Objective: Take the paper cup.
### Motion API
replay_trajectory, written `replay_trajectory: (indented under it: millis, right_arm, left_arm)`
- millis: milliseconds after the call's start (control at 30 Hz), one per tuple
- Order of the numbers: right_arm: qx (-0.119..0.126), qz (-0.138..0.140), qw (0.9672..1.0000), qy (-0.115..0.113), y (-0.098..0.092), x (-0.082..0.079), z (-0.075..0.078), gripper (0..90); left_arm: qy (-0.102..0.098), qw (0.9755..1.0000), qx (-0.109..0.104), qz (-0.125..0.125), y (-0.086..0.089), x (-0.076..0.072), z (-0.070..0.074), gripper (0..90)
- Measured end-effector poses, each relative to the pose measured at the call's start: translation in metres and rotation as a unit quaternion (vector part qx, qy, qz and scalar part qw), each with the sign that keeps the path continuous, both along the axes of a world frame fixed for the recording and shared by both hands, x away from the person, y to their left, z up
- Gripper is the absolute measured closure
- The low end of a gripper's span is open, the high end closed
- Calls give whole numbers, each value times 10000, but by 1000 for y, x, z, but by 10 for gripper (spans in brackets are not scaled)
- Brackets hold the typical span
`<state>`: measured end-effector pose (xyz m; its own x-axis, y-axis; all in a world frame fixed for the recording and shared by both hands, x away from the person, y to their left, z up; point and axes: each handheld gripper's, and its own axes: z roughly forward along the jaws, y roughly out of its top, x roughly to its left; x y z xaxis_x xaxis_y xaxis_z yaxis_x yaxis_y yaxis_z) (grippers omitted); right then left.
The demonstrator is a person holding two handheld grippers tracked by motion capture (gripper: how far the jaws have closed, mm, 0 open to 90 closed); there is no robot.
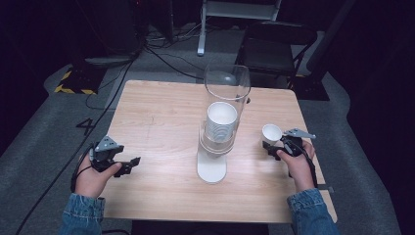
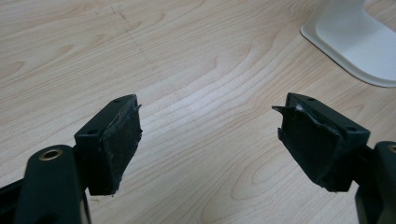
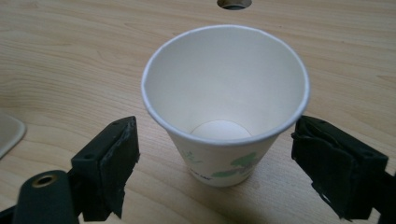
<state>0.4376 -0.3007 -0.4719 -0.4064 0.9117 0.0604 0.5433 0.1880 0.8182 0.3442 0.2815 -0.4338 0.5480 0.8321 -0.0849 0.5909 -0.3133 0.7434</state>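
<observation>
the cup (image 3: 225, 107) is stood upright on the desk (image 1: 161, 117), flanked by the parted right tongs (image 3: 212, 163), while the left tongs (image 2: 208, 140) are held wide and empty.

White paper cup (image 3: 224, 107) with green print, light woodgrain table (image 1: 161, 117)

Light wood table (image 1: 161, 112) on grey floor. Centre: cup dispenser (image 1: 219, 142), white base flat on the top, stack of cups inside its clear tube. Right of it, near side: single paper cup (image 1: 271, 132), upright, standing apart.
</observation>
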Motion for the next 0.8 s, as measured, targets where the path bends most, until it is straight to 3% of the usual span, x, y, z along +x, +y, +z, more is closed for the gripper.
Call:
replay_trajectory:
  millis: [167,233,433,600,800]
  right_arm:
    - [63,-7,10000,-6,-8,-15,18,160]
    - [110,27,9999,-117,-10,-20,25,160]
    - [155,298,9991,-260,-5,-36,43,160]
    - [83,697,9974,-157,8,-51,48,178]
    - [171,1137,9931,-234,22,-70,45,179]
  left_arm:
    - [5,10000,11,-87,-4,2,0,209]
    - [7,10000,-18,-92,-5,3,-1,209]
    - [20,9999,-12,-98,-6,1,-4,208]
    - [48,9998,1,-199,-9,-1,-4,206]
    - [108,9996,-53,-247,-14,-3,-7,206]
